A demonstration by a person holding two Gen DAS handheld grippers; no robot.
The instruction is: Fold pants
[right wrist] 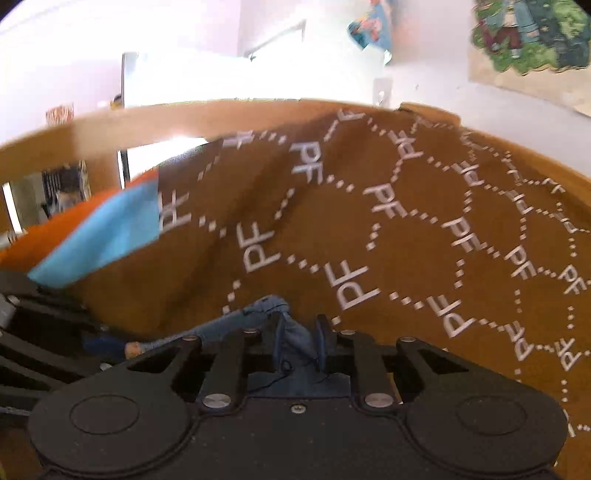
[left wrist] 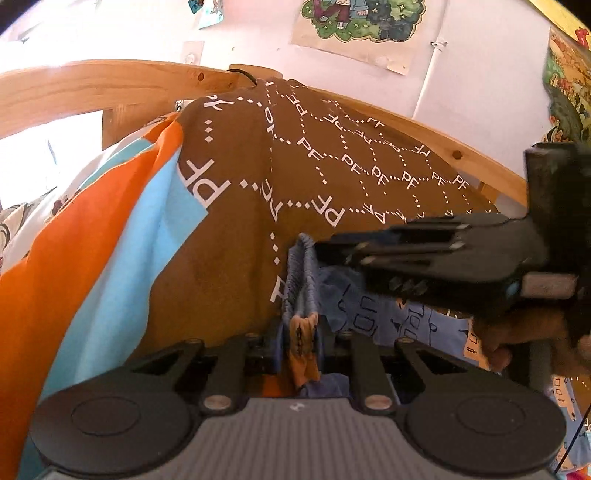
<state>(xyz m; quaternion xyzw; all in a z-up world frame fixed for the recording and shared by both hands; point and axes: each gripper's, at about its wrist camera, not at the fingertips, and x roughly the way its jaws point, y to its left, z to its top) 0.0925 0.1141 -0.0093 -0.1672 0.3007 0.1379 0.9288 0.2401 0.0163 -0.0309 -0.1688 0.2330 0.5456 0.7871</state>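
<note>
The blue pants (left wrist: 373,314) with a dark print and a ribbed waistband hang between my two grippers above the bed. My left gripper (left wrist: 299,343) is shut on the waistband edge, where an orange label shows. My right gripper (right wrist: 299,343) is shut on another bunch of the blue fabric (right wrist: 291,332). In the left wrist view the right gripper (left wrist: 325,251) comes in from the right and pinches the waistband just beyond my left fingers. The left gripper's body shows at the left edge of the right wrist view (right wrist: 40,332).
A brown blanket (left wrist: 258,206) with white "PF" lettering and orange and light blue bands covers the bed. A curved wooden bed rail (left wrist: 110,79) runs behind it. Posters (left wrist: 362,26) hang on the white wall.
</note>
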